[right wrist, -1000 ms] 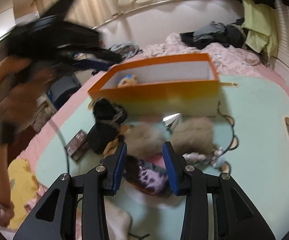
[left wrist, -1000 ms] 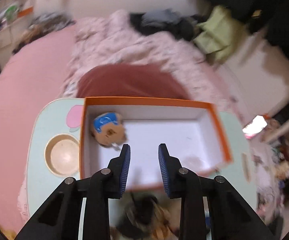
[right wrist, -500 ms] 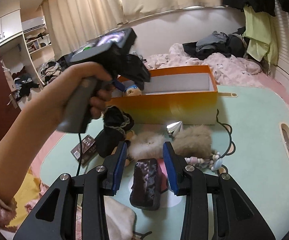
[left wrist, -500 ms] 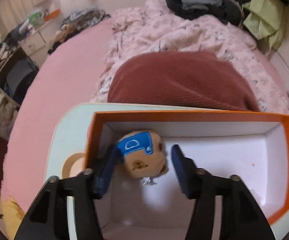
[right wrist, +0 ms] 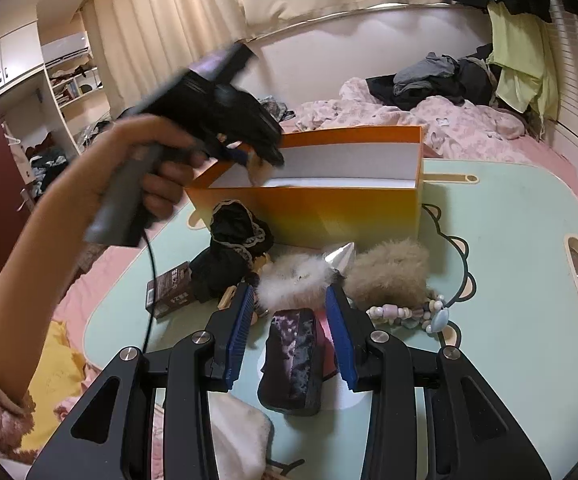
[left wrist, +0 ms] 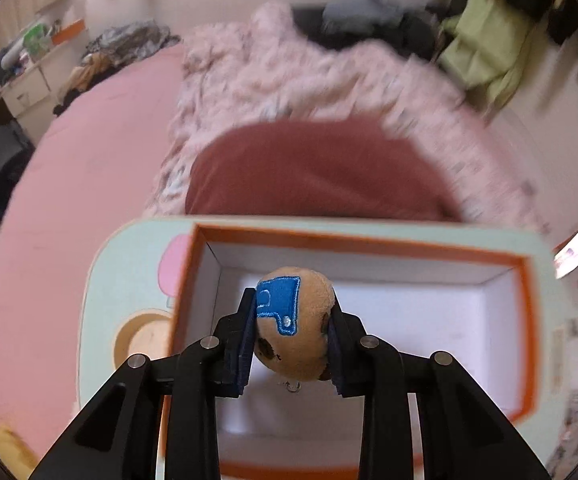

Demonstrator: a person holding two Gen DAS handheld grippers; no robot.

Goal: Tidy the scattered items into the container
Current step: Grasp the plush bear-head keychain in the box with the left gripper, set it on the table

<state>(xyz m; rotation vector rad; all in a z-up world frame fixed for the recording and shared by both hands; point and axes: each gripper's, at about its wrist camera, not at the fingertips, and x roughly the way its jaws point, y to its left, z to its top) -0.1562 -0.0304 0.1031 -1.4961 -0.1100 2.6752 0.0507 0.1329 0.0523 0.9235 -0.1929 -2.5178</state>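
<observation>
The left claw (left wrist: 292,334) is closing on the round tan plush toy with a blue patch (left wrist: 294,326) over the orange cardboard box (left wrist: 369,240); it looks soft and light, so its midsection suits gripping. The right claw (right wrist: 289,336) hangs half-open, empty.

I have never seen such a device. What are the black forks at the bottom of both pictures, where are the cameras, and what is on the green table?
The black forks are hand-held grippers, one in each of a person's hands, each carrying a camera that looks along its fingers.

The left gripper is closing its jaws on a small tan plush toy with a blue patch, above the orange box. The right camera shows that same hand from the side.

The right gripper hangs open over a dark purple pouch, which lies between its fingers untouched. Around it on the green table lie two fluffy pompoms, a black lace cloth, a bead string and a small brown packet.
</observation>
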